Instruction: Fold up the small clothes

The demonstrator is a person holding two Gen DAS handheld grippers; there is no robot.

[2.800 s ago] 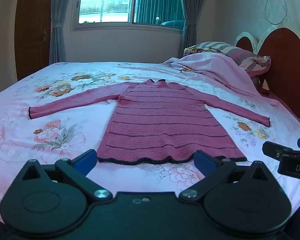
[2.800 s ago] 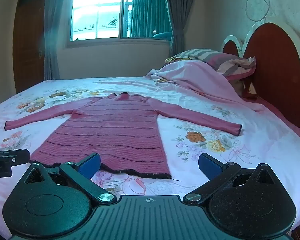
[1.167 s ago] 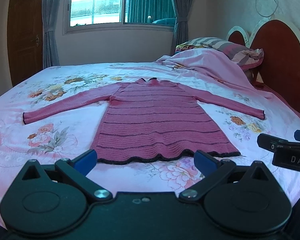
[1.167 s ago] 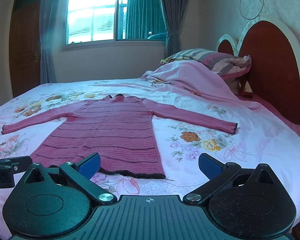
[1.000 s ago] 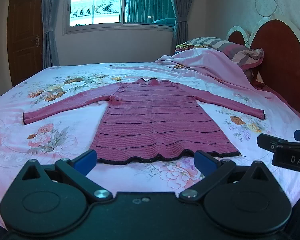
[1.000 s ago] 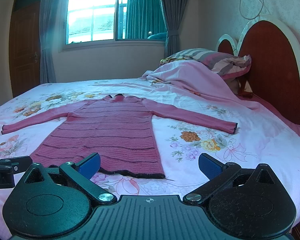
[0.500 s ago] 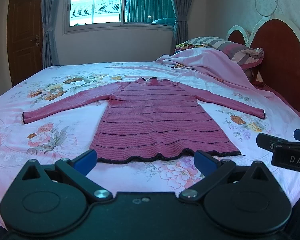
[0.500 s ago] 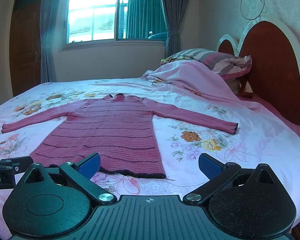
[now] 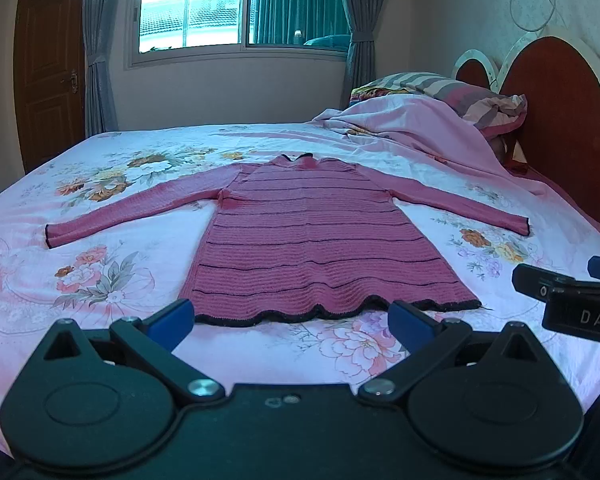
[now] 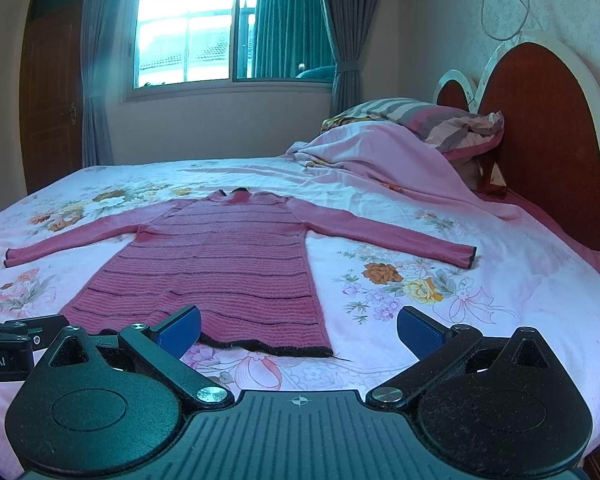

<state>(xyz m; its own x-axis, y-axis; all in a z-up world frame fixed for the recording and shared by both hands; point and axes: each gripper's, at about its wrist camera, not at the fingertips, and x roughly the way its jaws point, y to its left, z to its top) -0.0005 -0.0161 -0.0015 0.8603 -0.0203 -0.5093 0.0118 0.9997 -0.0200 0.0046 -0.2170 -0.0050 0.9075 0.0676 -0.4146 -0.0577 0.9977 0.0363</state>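
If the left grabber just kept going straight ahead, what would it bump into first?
Probably the pink sweater. The left gripper is open and points at its dark scalloped bottom edge, which lies flat on the flowered bedsheet between the blue fingertips. If it points a bit lower than it looks, it would meet the sheet first.

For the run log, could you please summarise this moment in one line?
phase: pre-grasp | pink sweater dress: flat on bed, sleeves spread | left gripper: open, near hem | right gripper: open, near hem
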